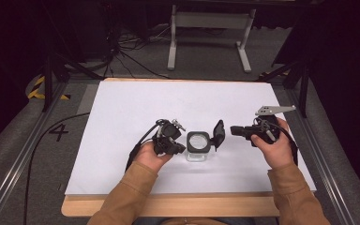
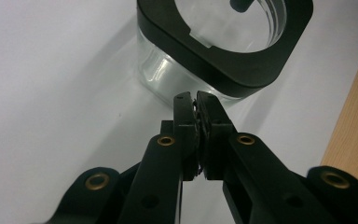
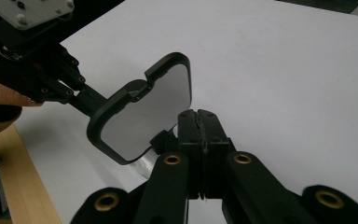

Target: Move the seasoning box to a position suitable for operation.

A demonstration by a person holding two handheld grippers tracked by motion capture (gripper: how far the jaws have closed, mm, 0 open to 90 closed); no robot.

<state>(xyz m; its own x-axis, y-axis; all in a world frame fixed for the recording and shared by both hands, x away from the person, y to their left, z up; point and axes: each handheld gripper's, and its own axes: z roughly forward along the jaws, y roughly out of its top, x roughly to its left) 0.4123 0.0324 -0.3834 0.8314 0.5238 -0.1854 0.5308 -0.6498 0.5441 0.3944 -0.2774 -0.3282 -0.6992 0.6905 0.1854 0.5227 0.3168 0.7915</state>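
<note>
Sitting between both closed tools (image 1: 180, 140), open-lidded clear jar (image 1: 198, 146) on table (image 1: 122, 117).

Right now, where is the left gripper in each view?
High view: the left gripper is left of centre, beside the jar.
Left gripper view: bottom centre, shut jaws rising toward the jar.
Right gripper view: top left, beyond the lid.
Shared landmark: the wooden edge.
</note>
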